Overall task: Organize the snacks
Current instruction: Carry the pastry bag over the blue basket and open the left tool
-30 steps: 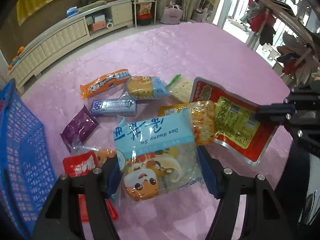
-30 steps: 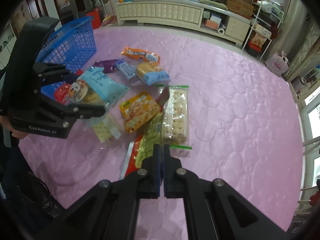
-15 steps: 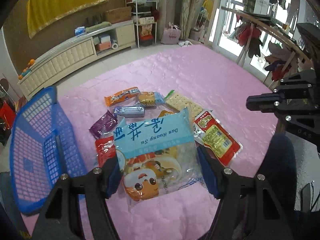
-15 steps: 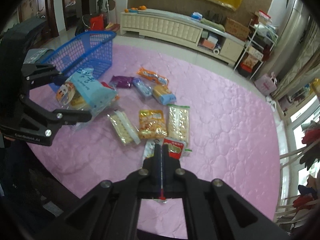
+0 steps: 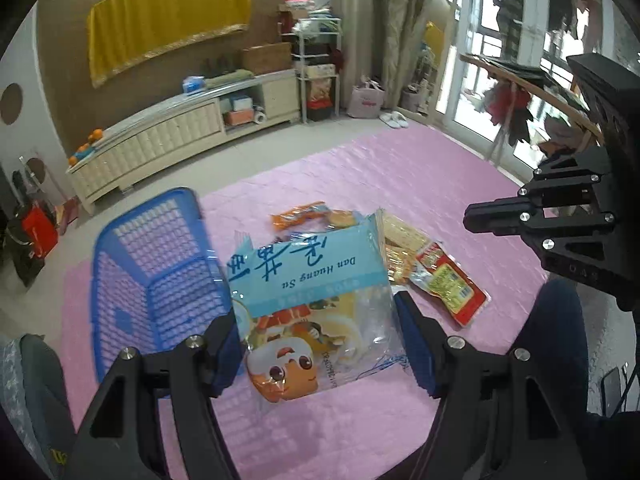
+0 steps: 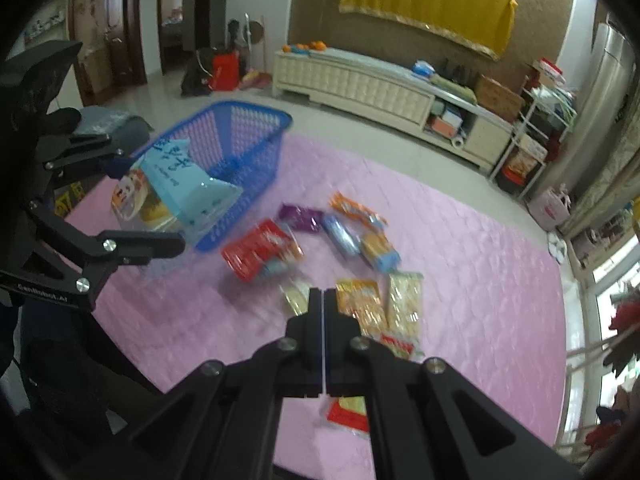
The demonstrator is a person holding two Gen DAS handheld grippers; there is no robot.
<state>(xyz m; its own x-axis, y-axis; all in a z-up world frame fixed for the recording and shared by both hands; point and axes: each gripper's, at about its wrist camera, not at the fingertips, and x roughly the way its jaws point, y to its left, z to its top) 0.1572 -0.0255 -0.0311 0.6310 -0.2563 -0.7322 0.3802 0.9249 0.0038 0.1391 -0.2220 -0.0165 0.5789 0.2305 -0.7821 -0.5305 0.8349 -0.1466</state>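
A light blue and clear snack bag (image 5: 312,292) with a cartoon face hangs above the table, my left gripper (image 5: 316,320) shut on it, blue pads at both sides. The right wrist view shows this bag (image 6: 176,188) in the left gripper (image 6: 148,204) just in front of the blue basket (image 6: 256,108). In the left wrist view the basket (image 5: 148,208) stands left of the bag. My right gripper (image 6: 322,296) is shut with nothing in it, high over the loose snacks. It also shows as the right gripper (image 5: 472,216) at the right edge.
On the pink quilted cloth (image 6: 460,240) lie a red packet (image 6: 256,252), a purple one (image 6: 300,216), an orange one (image 6: 356,208), crackers (image 6: 404,304) and a red pouch (image 5: 448,280). A person's dark-clad leg (image 5: 556,340) is near the table's edge.
Both grippers have risen and drawn back from the snacks. The left one carried the blue bag leftward, up to the basket. The right stayed shut.
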